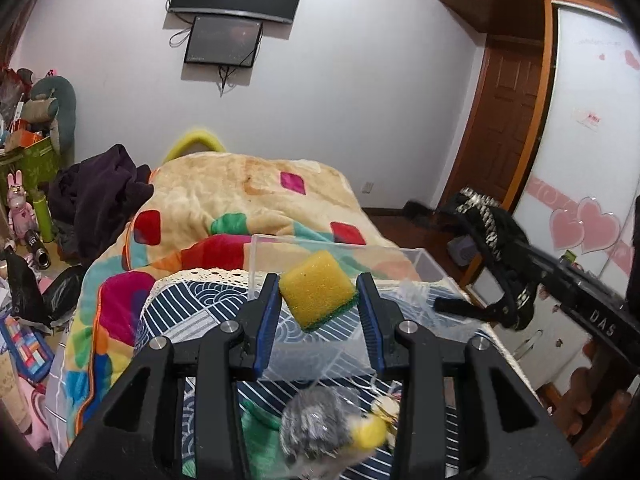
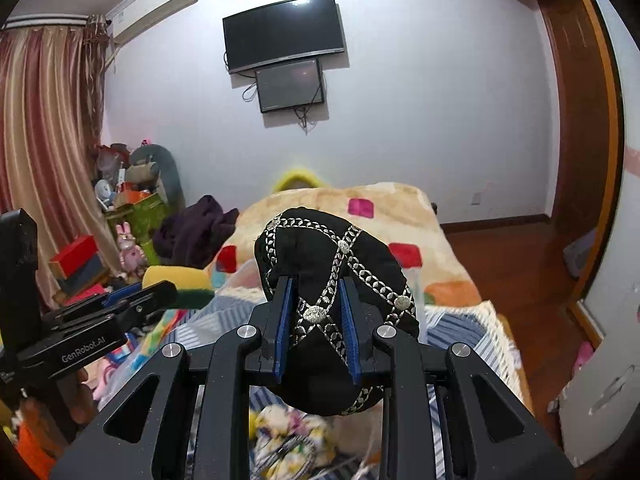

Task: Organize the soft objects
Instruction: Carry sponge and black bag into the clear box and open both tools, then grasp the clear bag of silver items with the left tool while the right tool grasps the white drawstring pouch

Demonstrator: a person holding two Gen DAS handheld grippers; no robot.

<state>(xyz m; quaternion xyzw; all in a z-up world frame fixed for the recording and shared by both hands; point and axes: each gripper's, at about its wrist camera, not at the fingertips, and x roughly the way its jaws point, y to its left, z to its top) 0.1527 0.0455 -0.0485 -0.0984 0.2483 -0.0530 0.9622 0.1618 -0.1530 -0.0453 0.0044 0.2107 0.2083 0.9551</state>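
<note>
Sponge point(image 1: 316, 288), yellow with a green scouring layer underneath, sits tilted between the blue pads of the left gripper point(image 1: 318, 300), which is closed on its two sides and holds it in the air above a clear plastic box point(image 1: 416, 276). The right gripper point(image 2: 317, 328) is clamped narrowly on a black cloth piece with silver chain trim point(image 2: 340, 264) (it may be a hat or a pouch; the shape is hard to read), which bulges out above and below the pads. Below both tools, blurred, lie a grey bundle in clear wrap point(image 1: 312, 424) and a floral fabric item point(image 2: 288, 436) on a blue-and-white striped cloth point(image 1: 192, 312). The box stands on that cloth. Beyond it spreads a patchwork blanket point(image 1: 224, 200) over the bed, and on the far wall hang two dark screens point(image 2: 286, 30).
</note>
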